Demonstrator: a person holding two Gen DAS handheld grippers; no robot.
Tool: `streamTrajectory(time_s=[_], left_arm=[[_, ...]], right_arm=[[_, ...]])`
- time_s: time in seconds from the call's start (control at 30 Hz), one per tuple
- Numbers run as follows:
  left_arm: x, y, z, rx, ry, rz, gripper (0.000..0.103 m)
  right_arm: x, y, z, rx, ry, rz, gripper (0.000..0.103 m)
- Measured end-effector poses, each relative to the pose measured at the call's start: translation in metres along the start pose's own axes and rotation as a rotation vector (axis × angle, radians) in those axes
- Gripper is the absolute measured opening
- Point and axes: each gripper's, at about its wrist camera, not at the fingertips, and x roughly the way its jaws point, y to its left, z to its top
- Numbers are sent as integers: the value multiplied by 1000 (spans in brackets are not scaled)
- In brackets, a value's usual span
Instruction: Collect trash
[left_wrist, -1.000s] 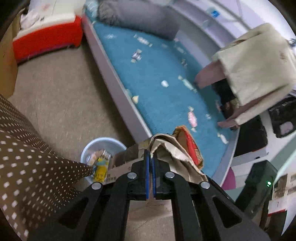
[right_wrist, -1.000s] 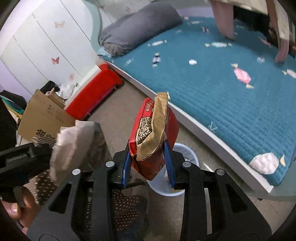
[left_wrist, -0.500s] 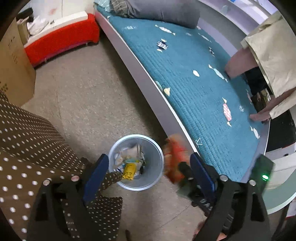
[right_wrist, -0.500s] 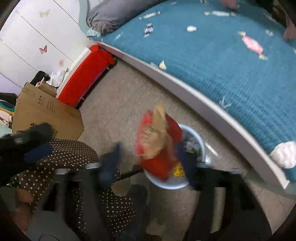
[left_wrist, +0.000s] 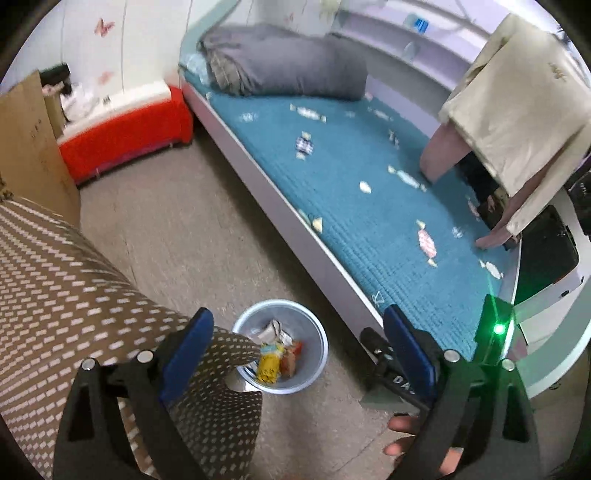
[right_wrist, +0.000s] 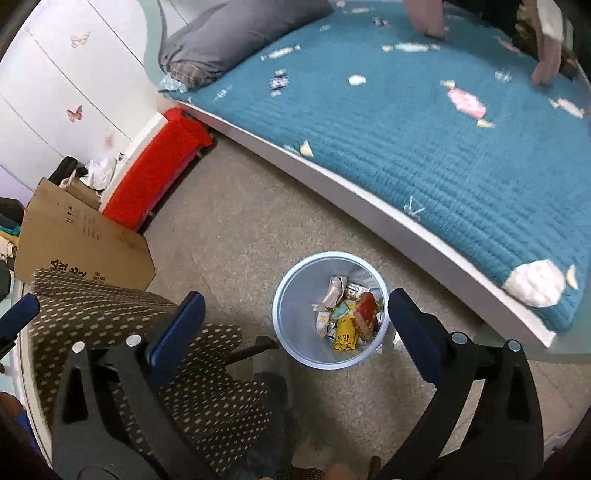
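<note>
A pale blue waste bin (left_wrist: 258, 308) (right_wrist: 286, 325) stands on the carpet beside the bed. Inside lie a red snack bag (right_wrist: 364, 314) (left_wrist: 290, 360), crumpled paper (right_wrist: 332, 295) (left_wrist: 273, 330) and a yellow packet (right_wrist: 345, 338) (left_wrist: 269, 363). My left gripper (left_wrist: 298, 312) hovers open above the bin, with nothing between its blue pads. My right gripper (right_wrist: 295, 295) hangs over the bin too. Its jaws are opening and hold nothing. In the left wrist view, part of the right gripper (left_wrist: 391, 369) and the hand (left_wrist: 402, 432) on it show at the lower right.
A bed with a teal cover (right_wrist: 443, 147) patterned with candy shapes runs along the right. A brown polka-dot seat (right_wrist: 122, 314) (left_wrist: 55, 277) crowds the left. A cardboard box (right_wrist: 74, 236) and a red box (right_wrist: 159, 166) sit further back. Clothes (left_wrist: 517, 110) hang over the bed.
Both grippers opened. The crumpled paper left my left gripper and the red snack bag fell from my right one; both now lie in the bin. My left gripper rose.
</note>
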Motion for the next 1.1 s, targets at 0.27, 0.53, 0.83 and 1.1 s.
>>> streamTrajectory(time_s=[0.27, 0.53, 0.83, 1.1], left_arm=[[-109, 0, -31, 58, -195, 121, 95], [-221, 12, -71, 116, -440, 260, 97], [-309, 42, -100, 62, -540, 345, 97], [-374, 69, -124, -28, -632, 378, 97]], right_arm=[[-115, 57, -15, -98, -156, 58, 97], [-210, 117, -46, -212, -305, 109, 97], [-280, 171, -76, -329, -403, 162, 97], [-323, 220, -110, -464, -497, 159, 97]])
